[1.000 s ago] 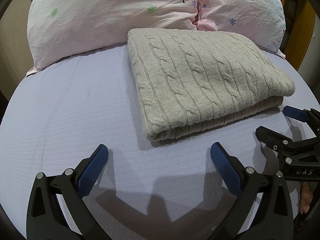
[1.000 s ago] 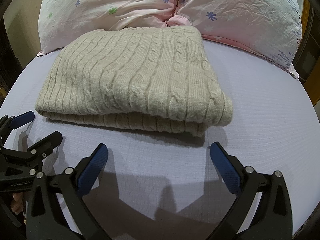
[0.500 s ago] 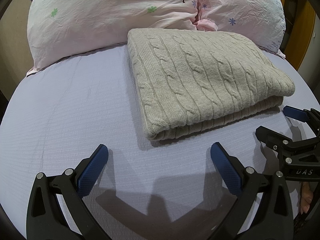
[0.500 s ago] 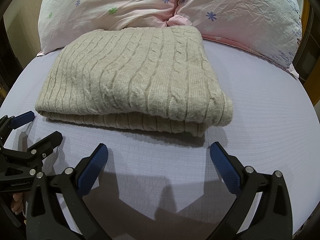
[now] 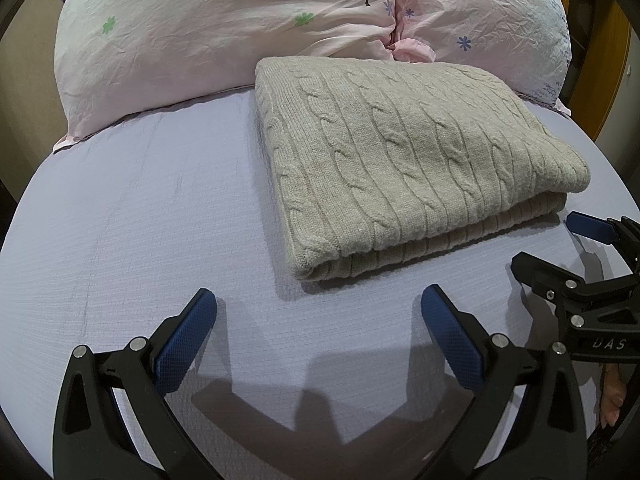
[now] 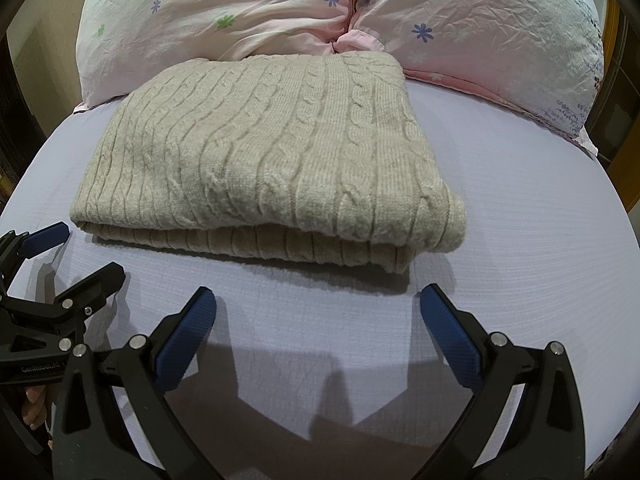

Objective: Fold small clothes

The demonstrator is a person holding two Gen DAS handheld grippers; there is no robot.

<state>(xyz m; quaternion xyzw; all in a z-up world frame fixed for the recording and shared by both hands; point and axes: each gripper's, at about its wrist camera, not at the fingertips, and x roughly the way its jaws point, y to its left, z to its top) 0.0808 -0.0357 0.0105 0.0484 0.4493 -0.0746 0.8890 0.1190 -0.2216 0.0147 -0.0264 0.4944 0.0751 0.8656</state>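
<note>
A beige cable-knit sweater (image 5: 408, 160) lies folded in a thick rectangle on the lilac bed sheet (image 5: 140, 220); it also shows in the right wrist view (image 6: 272, 152). My left gripper (image 5: 318, 312) is open and empty, just short of the sweater's near left corner. My right gripper (image 6: 318, 312) is open and empty, just short of the sweater's near edge. Each gripper shows in the other's view, the right gripper (image 5: 560, 248) at the right edge and the left gripper (image 6: 68, 256) at the left edge.
Two pink flowered pillows (image 5: 240, 32) (image 6: 500, 32) lie against the sweater's far edge. A wooden bed frame (image 5: 612, 60) stands at the far right. The sheet (image 6: 540, 260) stretches bare on both sides of the sweater.
</note>
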